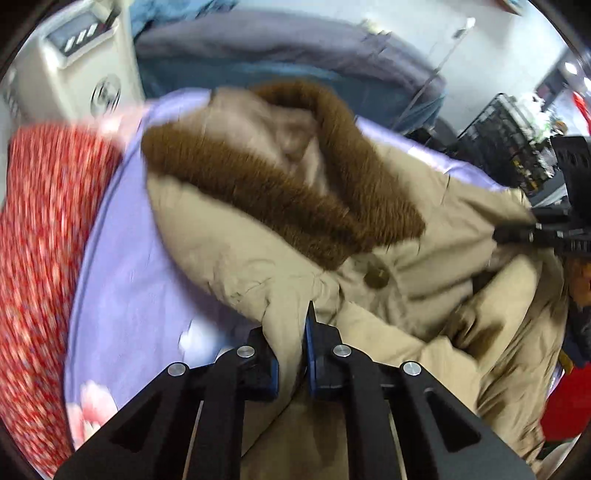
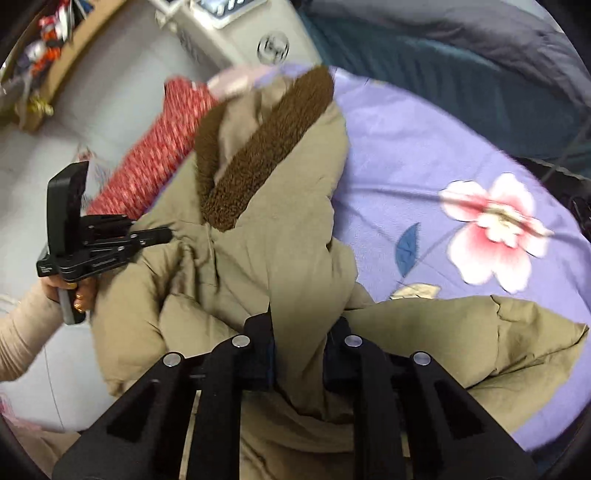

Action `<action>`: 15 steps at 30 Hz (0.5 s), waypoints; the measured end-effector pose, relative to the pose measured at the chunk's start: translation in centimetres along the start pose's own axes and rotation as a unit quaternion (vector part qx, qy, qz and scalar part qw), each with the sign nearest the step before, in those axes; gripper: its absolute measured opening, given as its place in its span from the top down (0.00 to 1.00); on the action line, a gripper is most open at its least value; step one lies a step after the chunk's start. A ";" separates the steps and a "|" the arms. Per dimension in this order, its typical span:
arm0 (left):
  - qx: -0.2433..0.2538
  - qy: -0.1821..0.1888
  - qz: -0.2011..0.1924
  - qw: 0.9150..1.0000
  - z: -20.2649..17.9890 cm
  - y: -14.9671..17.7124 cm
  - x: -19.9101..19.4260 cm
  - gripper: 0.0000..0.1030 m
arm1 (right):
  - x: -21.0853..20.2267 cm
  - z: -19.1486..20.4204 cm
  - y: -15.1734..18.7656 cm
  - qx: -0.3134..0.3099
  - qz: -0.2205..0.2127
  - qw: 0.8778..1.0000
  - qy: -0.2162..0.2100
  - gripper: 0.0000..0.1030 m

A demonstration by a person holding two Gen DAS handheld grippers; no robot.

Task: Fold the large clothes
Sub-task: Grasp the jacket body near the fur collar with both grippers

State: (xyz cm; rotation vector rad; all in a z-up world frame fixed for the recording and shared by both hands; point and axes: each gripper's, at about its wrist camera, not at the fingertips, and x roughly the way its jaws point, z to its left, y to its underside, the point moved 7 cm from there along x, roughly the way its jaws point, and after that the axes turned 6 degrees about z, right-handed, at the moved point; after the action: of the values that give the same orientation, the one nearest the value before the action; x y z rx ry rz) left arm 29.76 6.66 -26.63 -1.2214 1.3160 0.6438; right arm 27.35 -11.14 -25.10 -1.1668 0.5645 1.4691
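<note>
Puffy khaki padded coat [image 1: 236, 240] w/ brown fur-trimmed hood [image 1: 280, 192], bunched mid-frame on lilac floral bedsheet [image 2: 424, 147]. Left gripper [image 1: 291, 332] & right gripper [image 2: 299, 325] each clenched on coat fabric, lower centre.

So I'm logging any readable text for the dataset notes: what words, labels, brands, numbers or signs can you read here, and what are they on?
No text reads clearly.
Round emblem on the cream-white appliance: a logo, too blurred to read.
Small display panel on top of that appliance: marks too blurred to read.
Pale print on the side of the black left gripper: too small to read.
Beige padded coat with brown fur trim, lilac floral bedsheet: no lettering visible.
</note>
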 end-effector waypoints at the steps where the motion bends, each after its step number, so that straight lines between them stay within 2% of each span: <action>1: 0.010 0.001 -0.012 1.000 -1.3 -1.3 -0.6 0.91 | -1.4 -0.8 0.4 0.007 -0.017 1.000 0.003 0.83; 6: 0.040 0.016 -0.083 0.996 -6.4 -8.9 -4.0 0.91 | -8.7 -4.6 1.6 0.074 -0.104 0.991 0.038 0.84; 8: 0.029 0.016 -0.101 0.994 -7.4 -11.7 -4.7 0.91 | -10.5 -6.8 1.7 0.110 -0.133 0.984 0.046 0.83; 9: 0.023 0.019 -0.101 0.994 -7.9 -12.2 -4.8 0.86 | -11.7 -8.9 1.7 0.150 -0.152 0.976 0.048 0.81; 11: 0.006 0.021 -0.086 0.996 -9.1 -13.2 -4.1 0.76 | -12.8 -12.9 2.5 0.233 -0.177 0.955 0.042 0.62; 12: 0.002 0.023 -0.078 0.997 -9.1 -13.1 -3.5 0.67 | -13.1 -14.3 3.1 0.266 -0.183 0.945 0.046 0.57; 13: 0.006 0.019 -0.082 0.996 -9.6 -12.8 -3.6 0.47 | -13.3 -15.3 3.7 0.295 -0.190 0.935 0.052 0.51; 14: 0.013 0.013 -0.091 0.996 -10.1 -12.0 -4.0 0.35 | -13.8 -15.9 4.6 0.313 -0.200 0.927 0.053 0.44; 15: 0.025 0.004 -0.107 0.994 -10.5 -11.0 -4.6 0.16 | -14.0 -16.0 5.0 0.314 -0.204 0.926 0.049 0.41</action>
State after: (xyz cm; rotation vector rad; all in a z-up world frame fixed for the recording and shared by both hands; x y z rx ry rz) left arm 34.91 -5.00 -17.21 -1.3033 1.1815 0.4505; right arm 26.74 -32.51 -20.34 -0.7813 0.7398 0.7837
